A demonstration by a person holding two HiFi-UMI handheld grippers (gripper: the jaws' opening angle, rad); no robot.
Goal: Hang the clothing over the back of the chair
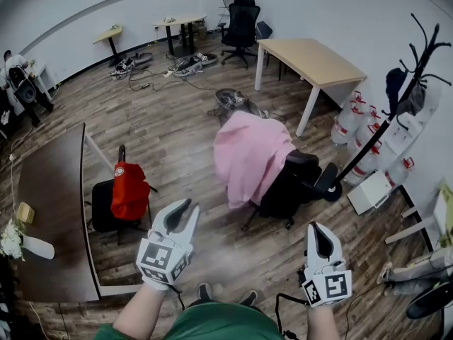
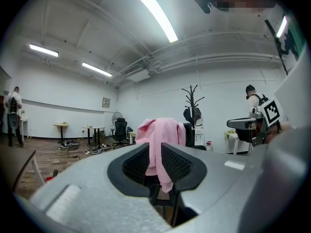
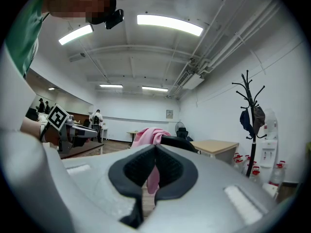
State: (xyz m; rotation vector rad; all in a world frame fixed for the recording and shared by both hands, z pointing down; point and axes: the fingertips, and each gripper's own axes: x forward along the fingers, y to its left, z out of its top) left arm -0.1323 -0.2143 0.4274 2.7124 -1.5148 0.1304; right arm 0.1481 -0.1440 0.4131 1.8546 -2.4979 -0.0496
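Observation:
A pink garment (image 1: 251,154) hangs draped over the back of a black office chair (image 1: 297,183) in the middle of the room. My left gripper (image 1: 191,205) is held low at the near left, well short of the chair, its jaws slightly open and empty. My right gripper (image 1: 316,227) is held at the near right, shut on nothing. Seen past the left gripper (image 2: 155,147), the pink garment (image 2: 158,130) hangs over the chair (image 2: 188,134) some way ahead. Beyond the right gripper (image 3: 155,148), the garment (image 3: 146,136) and the chair's back (image 3: 179,142) also stand at a distance.
A red bag (image 1: 130,190) sits on a small black chair beside a dark table (image 1: 49,211) at the left. A wooden table (image 1: 318,62), a coat stand (image 1: 396,98) and water bottles (image 1: 361,140) stand at the right. A floor fan (image 1: 230,101) lies behind the chair.

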